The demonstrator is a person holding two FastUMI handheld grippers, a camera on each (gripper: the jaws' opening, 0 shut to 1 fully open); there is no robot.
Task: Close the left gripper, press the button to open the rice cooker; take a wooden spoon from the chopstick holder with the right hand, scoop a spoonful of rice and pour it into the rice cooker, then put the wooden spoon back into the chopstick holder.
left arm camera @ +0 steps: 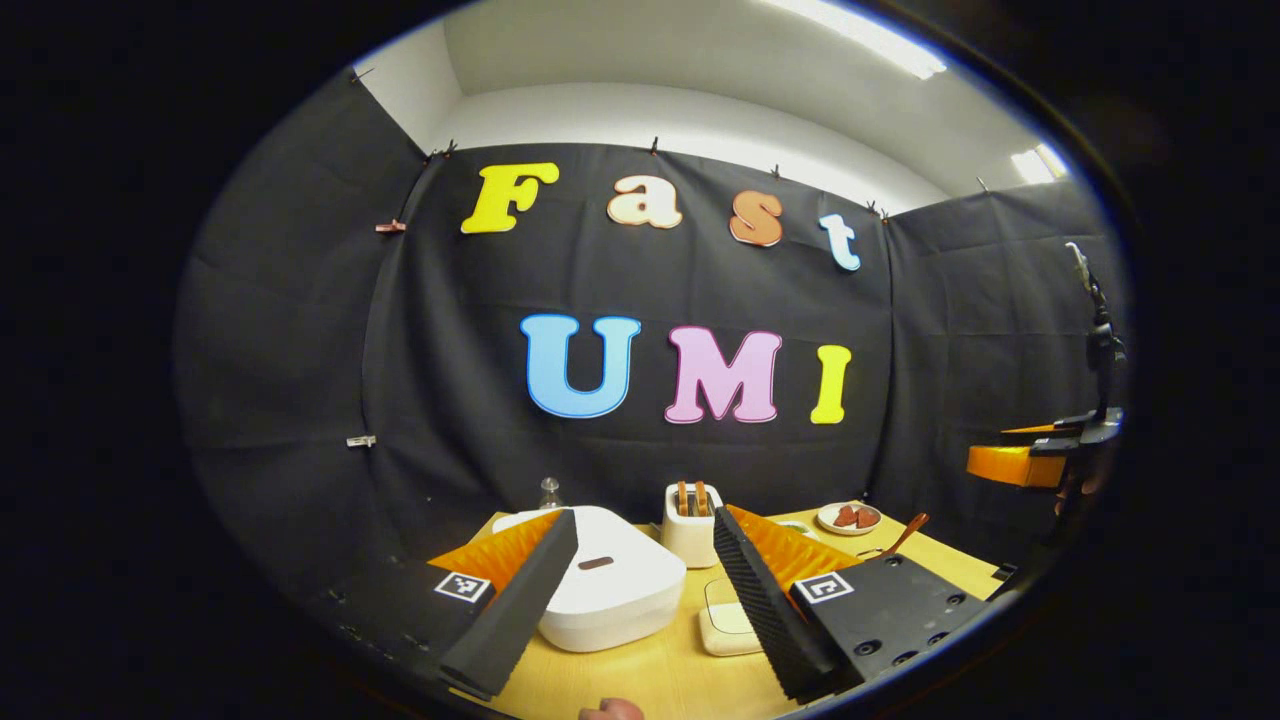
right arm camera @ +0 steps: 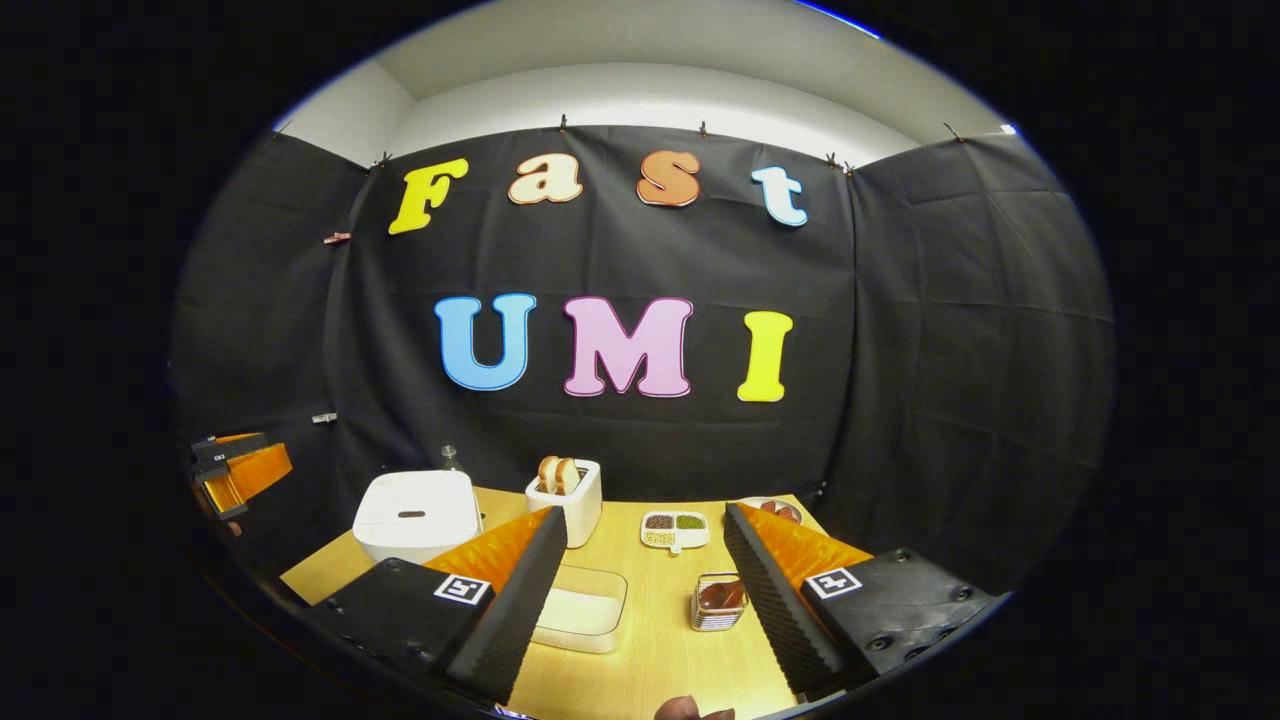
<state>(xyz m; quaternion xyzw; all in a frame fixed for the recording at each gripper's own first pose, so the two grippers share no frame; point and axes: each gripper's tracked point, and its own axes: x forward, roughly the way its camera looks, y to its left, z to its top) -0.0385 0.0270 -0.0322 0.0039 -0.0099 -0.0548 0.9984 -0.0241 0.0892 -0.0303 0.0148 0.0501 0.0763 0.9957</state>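
Rice cooker [left arm camera: 610,590]: left part hidden behind a gripper finger in the left gripper view; lid down.
Wooden spoon [left arm camera: 908,532]: handle tip alone shows; bowl and holder hidden behind the other finger.
Clear holder [right arm camera: 718,600]: partly covered by a finger in the right gripper view; contents too blurred to tell.
Rice tub [right arm camera: 580,610]: left end hidden.
Divided dish [right arm camera: 674,530]: contents too small to identify.

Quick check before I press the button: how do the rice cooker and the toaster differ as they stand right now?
The rice cooker is low, wide and rounded; the toaster is a narrower, taller box. The rice cooker's lid is shut, with only a small dark slot on top, while the toaster's top is open with two slices of bread sticking up. In the right gripper view the rice cooker stands left of the toaster. Both are white and rest on the wooden table.
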